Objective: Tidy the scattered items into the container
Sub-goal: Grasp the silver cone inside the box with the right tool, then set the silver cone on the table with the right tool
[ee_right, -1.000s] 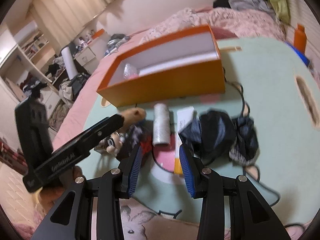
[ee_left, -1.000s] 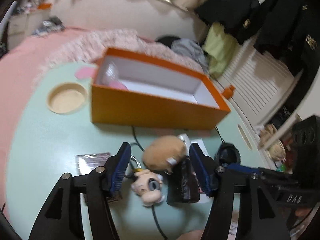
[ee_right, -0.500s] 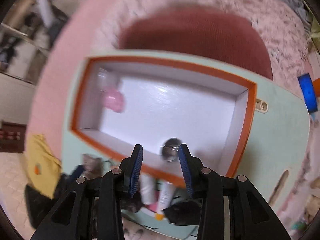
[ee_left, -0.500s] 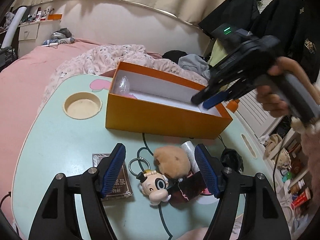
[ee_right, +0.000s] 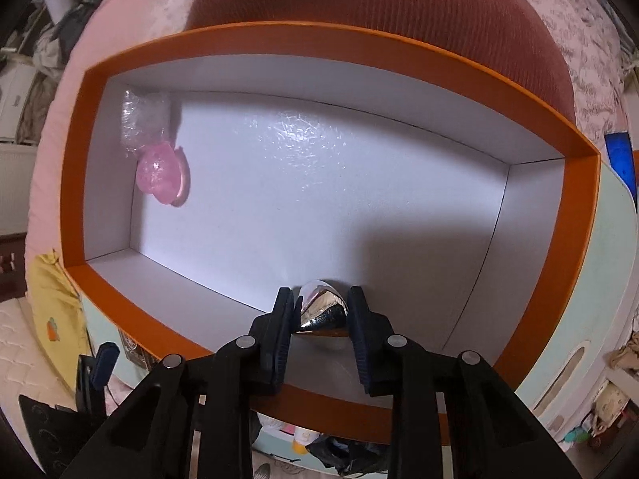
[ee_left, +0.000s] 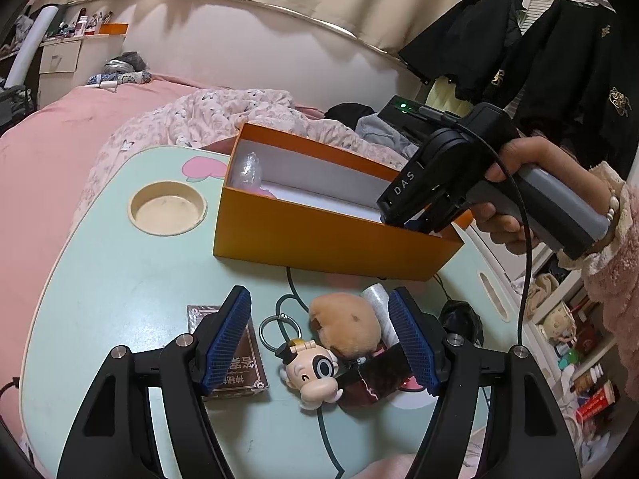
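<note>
Nearest in the left wrist view, the left gripper hung wide open and empty above a pale green table. Between and just past its fingers lay scattered items: a big-headed cartoon keychain figure with its metal ring, a tan plush toy touching a silver-wrapped roll, a dark glossy packet and a dark card box under the left finger. Beyond them stood the orange box, with the right gripper's body angled down over its right end, held by a hand in a fluffy pink sleeve.

Only the right wrist view looked straight down inside. There the right gripper was closed on a shiny silver object, held over the orange box's white floor near the front wall. At the far left corner lay a pink heart-shaped item in clear wrap.
</note>
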A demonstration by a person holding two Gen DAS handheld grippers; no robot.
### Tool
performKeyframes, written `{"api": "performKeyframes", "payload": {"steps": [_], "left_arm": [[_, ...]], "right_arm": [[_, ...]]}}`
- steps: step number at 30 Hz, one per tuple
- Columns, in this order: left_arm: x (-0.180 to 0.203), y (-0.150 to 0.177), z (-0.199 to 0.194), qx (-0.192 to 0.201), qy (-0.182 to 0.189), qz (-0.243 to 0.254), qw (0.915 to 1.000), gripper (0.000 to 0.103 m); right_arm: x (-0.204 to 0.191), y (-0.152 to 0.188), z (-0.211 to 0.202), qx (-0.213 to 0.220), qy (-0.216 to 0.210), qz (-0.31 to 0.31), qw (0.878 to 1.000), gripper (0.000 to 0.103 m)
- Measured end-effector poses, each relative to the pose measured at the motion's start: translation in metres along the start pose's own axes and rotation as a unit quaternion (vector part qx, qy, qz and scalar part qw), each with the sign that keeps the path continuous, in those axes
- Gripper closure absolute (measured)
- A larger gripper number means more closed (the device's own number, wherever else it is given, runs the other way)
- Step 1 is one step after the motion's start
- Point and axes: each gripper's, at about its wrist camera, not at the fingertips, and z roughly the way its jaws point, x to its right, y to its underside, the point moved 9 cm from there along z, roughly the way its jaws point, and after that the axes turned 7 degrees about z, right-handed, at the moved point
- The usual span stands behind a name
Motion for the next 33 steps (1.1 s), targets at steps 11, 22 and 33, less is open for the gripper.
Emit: {"api": "performKeyframes", "payload": {"steps": [11, 22, 33], "left_arm": [[-0.004, 0.001, -0.003, 0.003, 0.002, -0.011, 0.9999, 0.031], [-0.008, 0.003, -0.002, 0.000, 0.002, -0.020, 0.9998, 0.031], [-0.006, 0.003, -0.002, -0.007, -0.003, -0.012, 0.9999, 0.031]], "right_arm": [[-0.013, 0.024, -0.119, 0.184, -0.126, -0.028, 0.974, 0.076], [-0.020, 0.130, -0.043, 0.245, -0.125, -0.026, 0.961, 0.076], [0.005, 0.136, -0.047, 0.360, -0.109, 0.011, 0.927, 0.055]]}}
